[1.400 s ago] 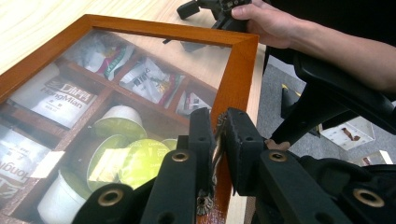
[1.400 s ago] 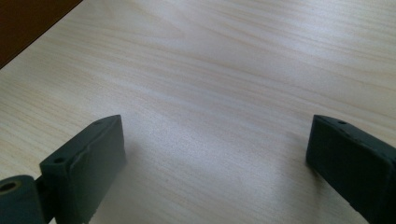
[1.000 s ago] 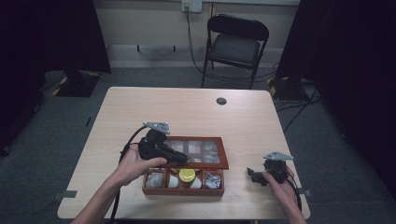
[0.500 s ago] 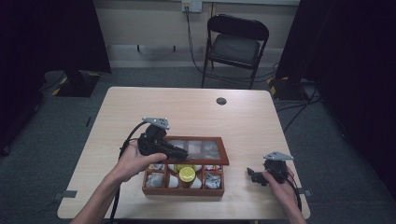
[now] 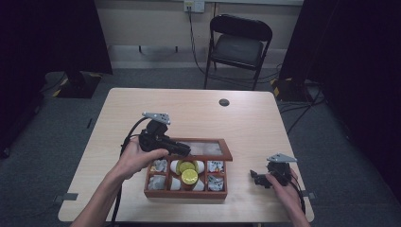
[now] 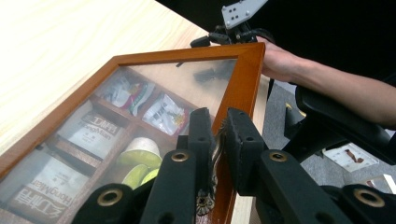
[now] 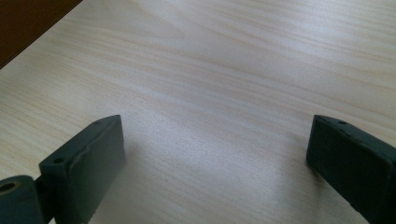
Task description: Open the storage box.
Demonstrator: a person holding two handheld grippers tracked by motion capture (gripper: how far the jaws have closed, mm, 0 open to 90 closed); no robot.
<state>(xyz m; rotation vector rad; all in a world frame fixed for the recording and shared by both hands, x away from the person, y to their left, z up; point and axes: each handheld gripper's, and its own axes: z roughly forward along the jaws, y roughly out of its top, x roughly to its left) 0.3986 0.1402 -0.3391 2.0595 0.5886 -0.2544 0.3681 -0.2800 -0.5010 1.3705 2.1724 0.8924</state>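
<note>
Lid coming up on the tea box

Nearest us, our right tongs (image 5: 257,177) rest wide open and empty on the table (image 5: 255,123). Beyond, our left tongs (image 6: 218,135) pinch the small metal clasp (image 6: 212,161) on the glass lid (image 5: 208,147), now raised higher than a second ago, so the wooden box (image 5: 185,193) at the table's near edge opens onto sachets (image 5: 215,166) and yellow tins (image 5: 189,176).

High view overlooks table (image 5: 246,118), claw views close, sharing tabletop
</note>
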